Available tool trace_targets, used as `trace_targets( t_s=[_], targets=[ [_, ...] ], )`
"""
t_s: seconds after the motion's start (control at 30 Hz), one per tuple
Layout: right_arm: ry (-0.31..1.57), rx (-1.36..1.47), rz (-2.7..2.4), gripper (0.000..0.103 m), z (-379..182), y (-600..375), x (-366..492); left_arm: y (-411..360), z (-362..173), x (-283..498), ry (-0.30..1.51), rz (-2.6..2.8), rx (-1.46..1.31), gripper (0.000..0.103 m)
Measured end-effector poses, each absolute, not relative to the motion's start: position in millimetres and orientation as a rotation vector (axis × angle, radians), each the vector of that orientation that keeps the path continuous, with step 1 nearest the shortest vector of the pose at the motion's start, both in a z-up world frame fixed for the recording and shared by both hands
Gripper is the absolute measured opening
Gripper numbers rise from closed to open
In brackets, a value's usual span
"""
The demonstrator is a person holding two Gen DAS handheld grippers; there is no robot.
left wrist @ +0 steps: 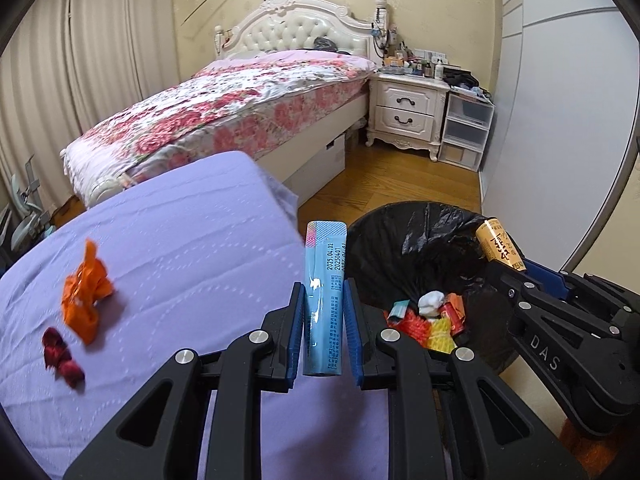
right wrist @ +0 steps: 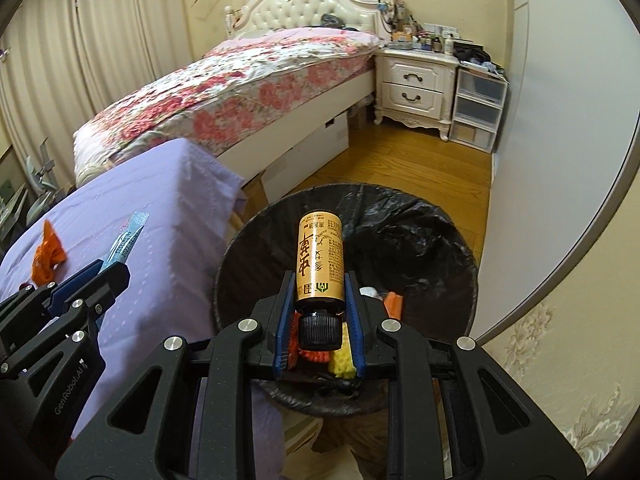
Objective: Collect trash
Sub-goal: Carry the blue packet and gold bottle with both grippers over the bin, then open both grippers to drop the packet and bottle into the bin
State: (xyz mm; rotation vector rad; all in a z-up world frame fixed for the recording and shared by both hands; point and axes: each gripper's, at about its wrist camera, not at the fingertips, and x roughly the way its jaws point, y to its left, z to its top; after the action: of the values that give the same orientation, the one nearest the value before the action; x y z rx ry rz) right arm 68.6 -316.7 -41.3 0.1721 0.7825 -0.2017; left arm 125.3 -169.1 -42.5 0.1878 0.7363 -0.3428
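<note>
My left gripper [left wrist: 323, 300] is shut on a light blue stick packet [left wrist: 323, 276], held upright over the right edge of the purple-covered table [left wrist: 180, 240], beside the bin. My right gripper [right wrist: 319, 292] is shut on a small gold bottle [right wrist: 319, 260] with a black cap, held above the black-lined trash bin [right wrist: 420, 240]. The bin [left wrist: 400, 232] holds several wrappers and a white wad. An orange wrapper [left wrist: 86, 292] and a dark red wrapper [left wrist: 62, 356] lie on the table at the left. The left gripper and packet [right wrist: 126, 236] also show in the right wrist view.
A bed [left wrist: 224, 108] with a floral cover stands behind the table. A white nightstand [left wrist: 406, 112] and plastic drawers [left wrist: 466, 128] stand at the back right. A grey wardrobe door [left wrist: 568, 120] runs along the right. Wooden floor [left wrist: 392, 184] lies between bed and bin.
</note>
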Motion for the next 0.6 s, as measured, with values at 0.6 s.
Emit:
trace_targets(
  t_s=[0.6],
  targets=[
    [0.803,0.255,-0.293,0.024,-56.8,-358.4,101.2,-215.2,-58.3,167.3,0.768,-0.354,0.232,0.021]
  ],
)
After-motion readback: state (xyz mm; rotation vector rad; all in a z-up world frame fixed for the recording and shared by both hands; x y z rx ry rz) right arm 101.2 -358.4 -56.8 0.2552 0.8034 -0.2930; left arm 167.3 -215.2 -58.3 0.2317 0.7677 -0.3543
